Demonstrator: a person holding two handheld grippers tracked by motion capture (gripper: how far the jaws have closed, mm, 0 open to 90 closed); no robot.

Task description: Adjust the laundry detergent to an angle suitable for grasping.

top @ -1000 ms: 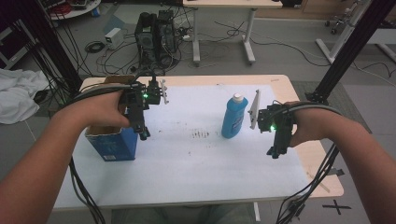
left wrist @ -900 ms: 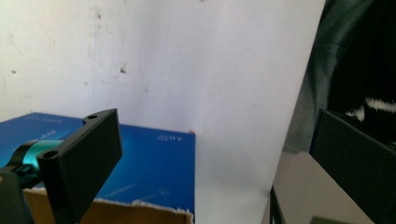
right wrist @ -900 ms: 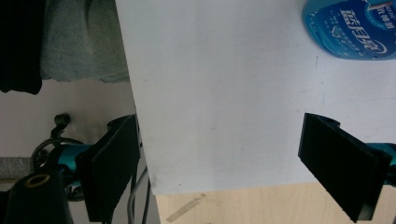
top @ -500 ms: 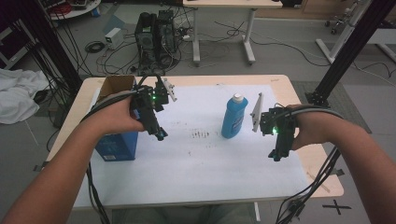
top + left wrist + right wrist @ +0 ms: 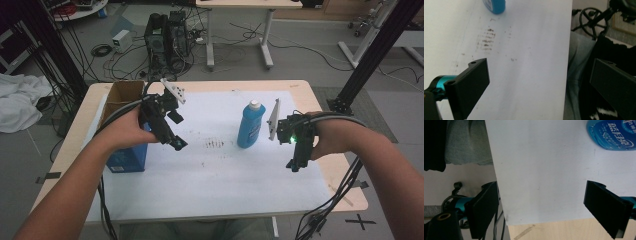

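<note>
High view: the left gripper (image 5: 177, 144) hangs above the white sheet (image 5: 220, 175) at centre left, just right of the blue box (image 5: 125, 155). The right gripper (image 5: 295, 164) hangs at centre right, near the blue bottle (image 5: 250, 125), which stands upright at frame centre between the two tools, touched by neither.

Left gripper view: jaws spread wide with nothing between them; the bottle's base (image 5: 495, 5) sits at the top edge, left of centre, well apart from the jaws, with dark smudges (image 5: 486, 40) on the sheet between.

Right gripper view: jaws likewise spread and empty; the bottle's label (image 5: 615, 133) fills the upper right corner, and the sheet's edge runs along the bottom.

Judgement: the step in hand appears to be the approach to the bottle. The next move calls for turning one gripper toward its body and closing around the middle without tipping it.
</note>
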